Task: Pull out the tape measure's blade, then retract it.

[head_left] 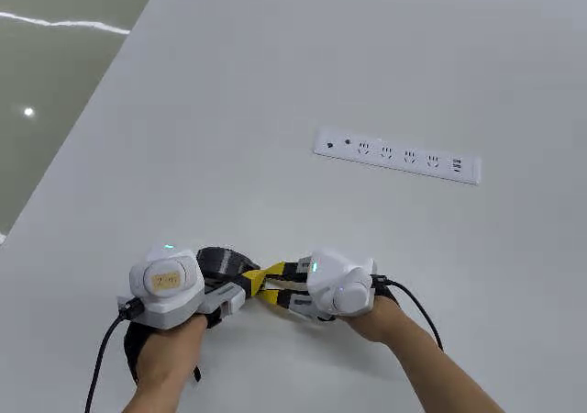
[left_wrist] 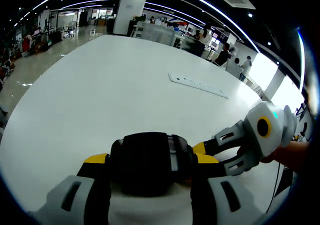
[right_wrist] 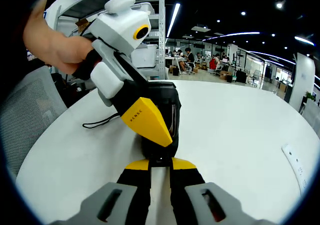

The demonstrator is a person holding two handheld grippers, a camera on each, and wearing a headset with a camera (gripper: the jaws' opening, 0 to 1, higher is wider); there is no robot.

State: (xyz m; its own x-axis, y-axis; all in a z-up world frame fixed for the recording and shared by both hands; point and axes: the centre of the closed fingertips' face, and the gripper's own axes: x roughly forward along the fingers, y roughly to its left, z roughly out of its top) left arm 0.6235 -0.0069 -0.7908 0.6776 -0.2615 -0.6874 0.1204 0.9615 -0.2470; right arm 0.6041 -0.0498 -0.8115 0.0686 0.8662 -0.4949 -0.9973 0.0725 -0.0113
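Anchoring black round tape-measure case, clamped in my left claw | right claw pinched together at its mouth, ready to pull.

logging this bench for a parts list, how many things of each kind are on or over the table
tape measure: 1
power strip: 1
grippers: 2, the left gripper and the right gripper
total: 4
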